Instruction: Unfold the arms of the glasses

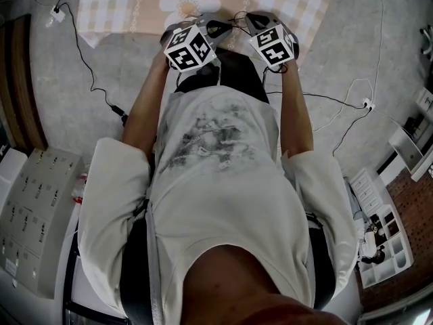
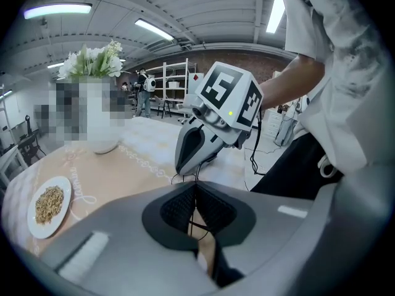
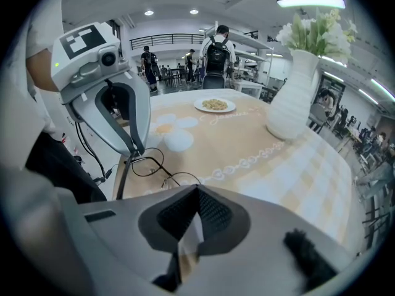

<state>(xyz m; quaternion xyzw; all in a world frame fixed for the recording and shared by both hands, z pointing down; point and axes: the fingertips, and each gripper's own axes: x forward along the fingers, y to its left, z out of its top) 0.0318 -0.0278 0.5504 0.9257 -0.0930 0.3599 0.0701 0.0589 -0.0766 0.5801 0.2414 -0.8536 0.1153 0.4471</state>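
Both sets of fingers shut at the glasses (image 3: 154, 166), over the near edge of the desk (image 3: 247, 147).

My left fingers (image 2: 178, 207) are closed on the thin black wire of the frame, and a dark arm (image 3: 123, 177) slants down from their tips. My right fingers (image 3: 213, 213) are pressed fully together just beside them. A lens rim runs up to their tips, but I cannot tell whether they pinch it. The white vase (image 3: 293, 94) and the plate (image 3: 215, 105) stand farther back.
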